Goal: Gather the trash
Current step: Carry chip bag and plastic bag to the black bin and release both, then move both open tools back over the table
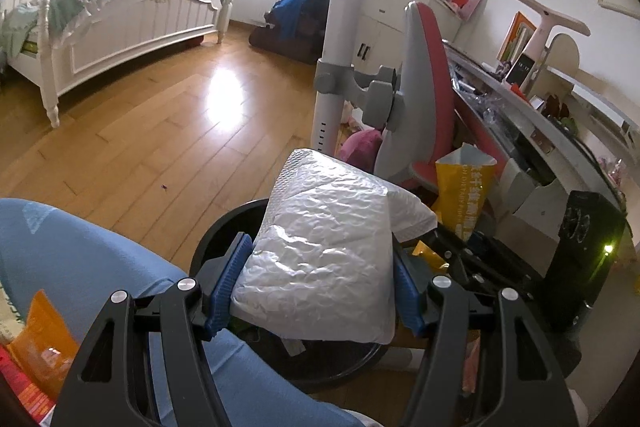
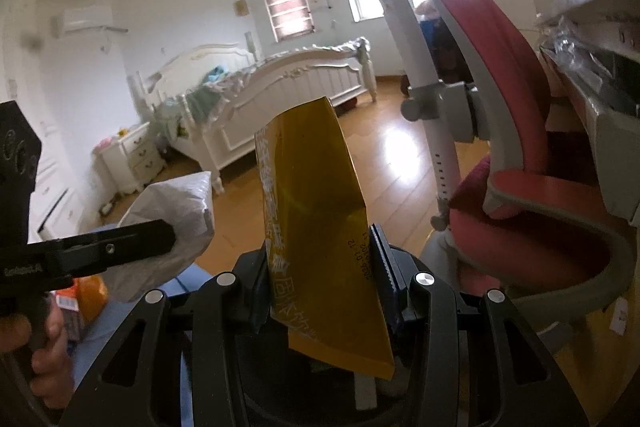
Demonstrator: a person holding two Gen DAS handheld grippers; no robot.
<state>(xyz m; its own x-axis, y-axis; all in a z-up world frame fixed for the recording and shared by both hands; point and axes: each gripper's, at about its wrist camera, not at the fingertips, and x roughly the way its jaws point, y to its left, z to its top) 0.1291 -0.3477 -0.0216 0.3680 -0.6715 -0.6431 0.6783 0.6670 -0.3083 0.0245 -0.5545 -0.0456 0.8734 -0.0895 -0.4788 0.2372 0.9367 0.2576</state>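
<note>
White mailer [image 1: 320, 247] and yellow packet [image 2: 320, 211], probably gripped

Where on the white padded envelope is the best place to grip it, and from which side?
Grip the padded envelope across its lower, flatter half, coming in from its bottom edge with one finger on each side edge, as the left gripper does now. The upper part is folded over, so it would likely buckle and offer less firm padding.
</note>
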